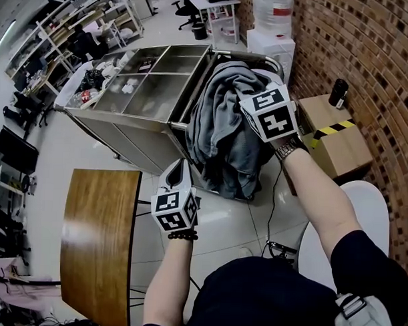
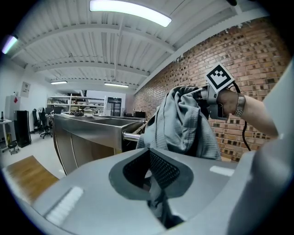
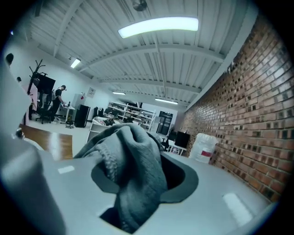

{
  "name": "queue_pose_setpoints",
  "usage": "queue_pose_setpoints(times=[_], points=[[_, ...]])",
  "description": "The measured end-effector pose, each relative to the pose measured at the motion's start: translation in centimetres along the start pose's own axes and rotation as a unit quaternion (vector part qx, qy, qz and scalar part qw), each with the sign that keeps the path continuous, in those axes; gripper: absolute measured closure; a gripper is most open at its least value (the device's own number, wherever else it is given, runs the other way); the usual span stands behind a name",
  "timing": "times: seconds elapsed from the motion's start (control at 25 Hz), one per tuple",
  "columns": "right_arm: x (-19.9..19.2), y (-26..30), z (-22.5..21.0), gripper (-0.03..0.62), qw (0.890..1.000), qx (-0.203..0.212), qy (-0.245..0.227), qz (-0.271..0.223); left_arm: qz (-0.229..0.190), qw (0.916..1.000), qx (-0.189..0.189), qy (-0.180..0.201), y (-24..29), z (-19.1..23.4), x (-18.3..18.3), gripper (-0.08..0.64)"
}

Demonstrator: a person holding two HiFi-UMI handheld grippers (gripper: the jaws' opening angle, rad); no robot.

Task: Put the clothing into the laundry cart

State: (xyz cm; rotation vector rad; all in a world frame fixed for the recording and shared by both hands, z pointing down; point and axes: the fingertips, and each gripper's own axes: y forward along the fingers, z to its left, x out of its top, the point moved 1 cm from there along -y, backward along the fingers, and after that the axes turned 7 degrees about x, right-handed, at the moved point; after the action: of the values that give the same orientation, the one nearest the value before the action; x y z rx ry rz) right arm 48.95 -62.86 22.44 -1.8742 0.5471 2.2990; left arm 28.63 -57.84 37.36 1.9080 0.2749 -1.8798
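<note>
The grey clothing (image 1: 222,119) hangs bunched over the near end of the cart (image 1: 153,77), with the fingers (image 3: 183,180) of the right gripper (image 1: 259,117) clamped on its top folds and the left gripper (image 1: 179,175) pinching a lower strip.

**Two grippers, one garment, one cart**

The person holds two grippers, the left gripper (image 2: 148,170) and the right gripper (image 3: 138,181), and each carries one marker cube. There is one grey garment (image 1: 222,119), one stainless steel laundry cart (image 1: 125,133) and one wooden table (image 1: 97,242). By the brick wall stand one cardboard box (image 1: 348,154) with one dark bottle (image 1: 338,92) on it, and one water dispenser (image 1: 270,44) bearing one jug (image 1: 272,9). The wrists carry one watch (image 1: 289,150) and one bead bracelet (image 1: 182,236). One white seat (image 1: 373,212) shows.
</note>
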Motion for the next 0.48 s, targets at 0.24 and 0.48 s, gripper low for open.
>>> queue_pose_setpoints(times=[0.24, 0.48], points=[[-4.8, 2.4, 0.2, 0.290, 0.997, 0.031, 0.025, 0.064, 0.003, 1.0000, -0.007, -0.004, 0.7, -0.3, -0.4, 0.557], [-5.6, 2.3, 0.8, 0.270, 0.996, 0.046, 0.029, 0.072, 0.005, 0.9998, -0.017, -0.007, 1.2, -0.9, -0.7, 0.557]])
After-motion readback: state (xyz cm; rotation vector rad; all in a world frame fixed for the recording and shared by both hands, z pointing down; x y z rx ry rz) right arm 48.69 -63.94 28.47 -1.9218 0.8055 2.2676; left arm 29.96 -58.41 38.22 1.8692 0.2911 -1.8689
